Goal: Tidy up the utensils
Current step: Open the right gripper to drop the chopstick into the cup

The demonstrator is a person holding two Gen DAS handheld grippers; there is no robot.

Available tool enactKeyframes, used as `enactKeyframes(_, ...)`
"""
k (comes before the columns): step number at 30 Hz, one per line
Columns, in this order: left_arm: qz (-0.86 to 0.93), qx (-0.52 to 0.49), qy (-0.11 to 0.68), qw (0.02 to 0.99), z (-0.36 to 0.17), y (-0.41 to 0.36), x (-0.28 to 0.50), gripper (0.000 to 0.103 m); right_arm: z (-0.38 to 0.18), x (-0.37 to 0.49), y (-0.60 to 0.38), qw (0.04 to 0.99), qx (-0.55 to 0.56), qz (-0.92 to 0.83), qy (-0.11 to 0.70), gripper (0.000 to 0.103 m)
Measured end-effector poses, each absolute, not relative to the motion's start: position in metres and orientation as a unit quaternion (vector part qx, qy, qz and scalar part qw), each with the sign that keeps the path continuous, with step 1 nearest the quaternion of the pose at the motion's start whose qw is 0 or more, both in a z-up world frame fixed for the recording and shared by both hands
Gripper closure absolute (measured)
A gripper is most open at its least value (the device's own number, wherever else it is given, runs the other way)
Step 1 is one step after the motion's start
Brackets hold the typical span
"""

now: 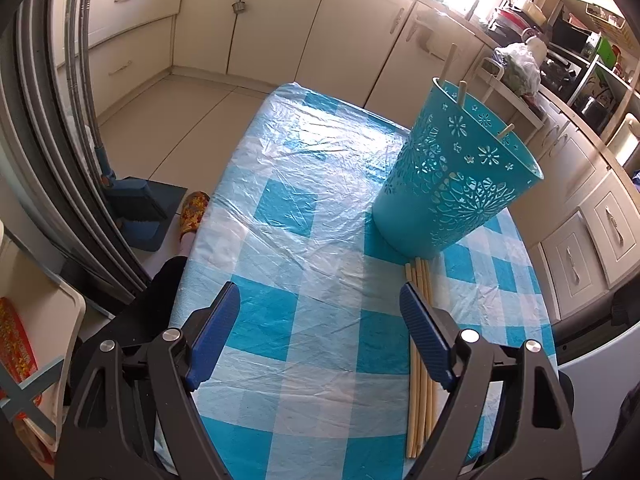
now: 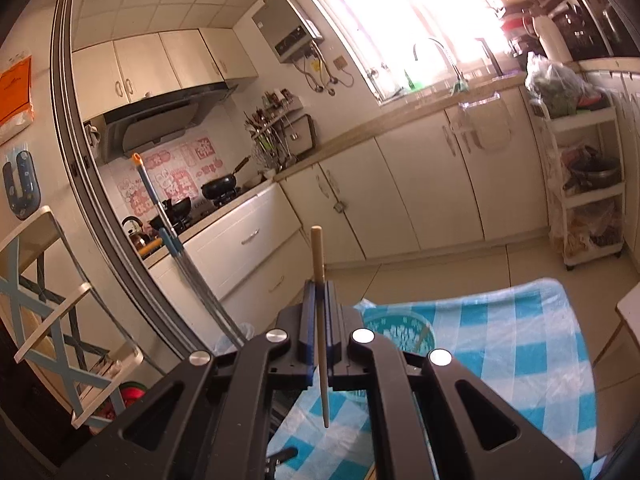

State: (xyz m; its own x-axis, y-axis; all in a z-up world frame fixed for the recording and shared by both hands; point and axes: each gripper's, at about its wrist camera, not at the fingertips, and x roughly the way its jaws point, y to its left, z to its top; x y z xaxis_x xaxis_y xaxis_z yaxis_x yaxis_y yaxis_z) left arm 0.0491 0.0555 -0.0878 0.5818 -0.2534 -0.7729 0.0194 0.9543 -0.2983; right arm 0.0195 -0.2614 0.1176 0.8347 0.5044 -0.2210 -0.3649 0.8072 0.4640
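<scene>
Right tongs [image 2: 319, 304] clamping one chopstick [image 2: 320, 320] upright, above the surface [image 2: 520, 340]; left tongs [image 1: 320, 312] gaping, empty; next: dropping it tip-down into teal holder [image 1: 456, 176]; remaining chopsticks [image 1: 420, 360] lying near holder's base.

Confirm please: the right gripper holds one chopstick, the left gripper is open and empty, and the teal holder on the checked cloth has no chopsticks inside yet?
Wrong only about the teal holder: the left wrist view shows three chopstick ends above its rim. The right gripper does clamp one chopstick; the left gripper is open and empty.
</scene>
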Motion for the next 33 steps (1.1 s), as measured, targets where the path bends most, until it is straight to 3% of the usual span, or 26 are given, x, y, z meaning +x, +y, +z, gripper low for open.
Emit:
enactKeyframes(6,-0.078,-0.129,0.446,0.882,-0.083,0.055,0.047,0.025,0.116,0.046,-0.248,0.953,0.168,0.194,0.162,0.098)
enactKeyframes(16,-0.061,-0.082,0.429,0.898,-0.069,0.045,0.039,0.024,0.035,0.09,-0.234,0.947,0.145,0.133,0.254,0.098)
enactKeyframes(24,-0.051,-0.055,0.412,0.908,-0.059,0.039,0.032,0.016,0.016,0.092,-0.236,0.937,0.147,0.119,0.293,0.098)
enactKeyframes(28,-0.048,-0.045,0.406,0.911,-0.056,0.036,0.028,0.015,0.018,0.086,-0.24,0.937,0.161,0.113,0.288,0.073)
enactKeyframes(33,-0.045,-0.037,0.399,0.915,-0.052,0.034,0.025,0.014,0.026,0.064,-0.243,0.942,0.164,0.114,0.269,0.072)
